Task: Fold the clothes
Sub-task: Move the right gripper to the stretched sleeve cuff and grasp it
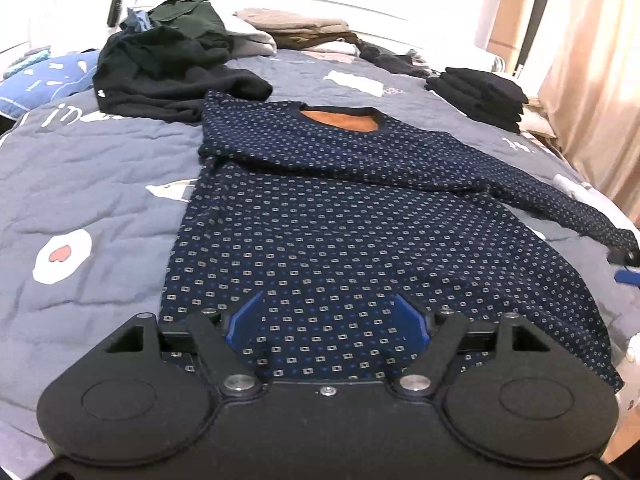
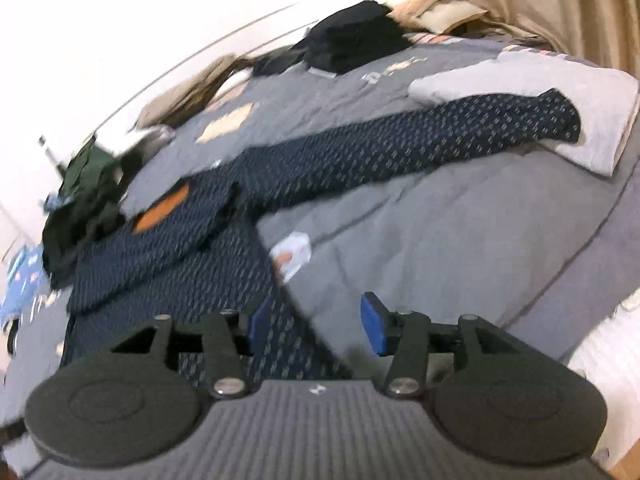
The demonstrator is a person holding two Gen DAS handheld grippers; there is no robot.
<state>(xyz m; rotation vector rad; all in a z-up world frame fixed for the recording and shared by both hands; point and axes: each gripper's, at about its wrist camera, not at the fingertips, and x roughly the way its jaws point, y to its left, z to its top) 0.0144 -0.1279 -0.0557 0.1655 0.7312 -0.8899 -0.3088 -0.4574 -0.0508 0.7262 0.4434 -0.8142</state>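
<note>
Navy long-sleeved knit sweater with small pale square dots [image 1: 340, 216] spread flat, front up, on grey quilted bedspread [image 1: 100, 184]; one sleeve already crossed over chest, other sleeve [image 2: 420, 140] stretched out sideways onto pale folded cloth [image 2: 600, 120]. Left gripper [image 1: 326, 322] above hem, jaws spread, nothing pinched. Right gripper [image 2: 316, 328] beside body edge, jaws apart, empty. Risks: grabbing quilt along with knit at hem; uneven fold from dragging one corner; outstretched sleeve left dangling, undoing neat stack; crossed sleeve slipping loose.

Matt knitted sweater [image 1: 340, 216], quilted cloth bedspread [image 1: 100, 184], matt plastic tongs [image 1: 326, 320]
</note>
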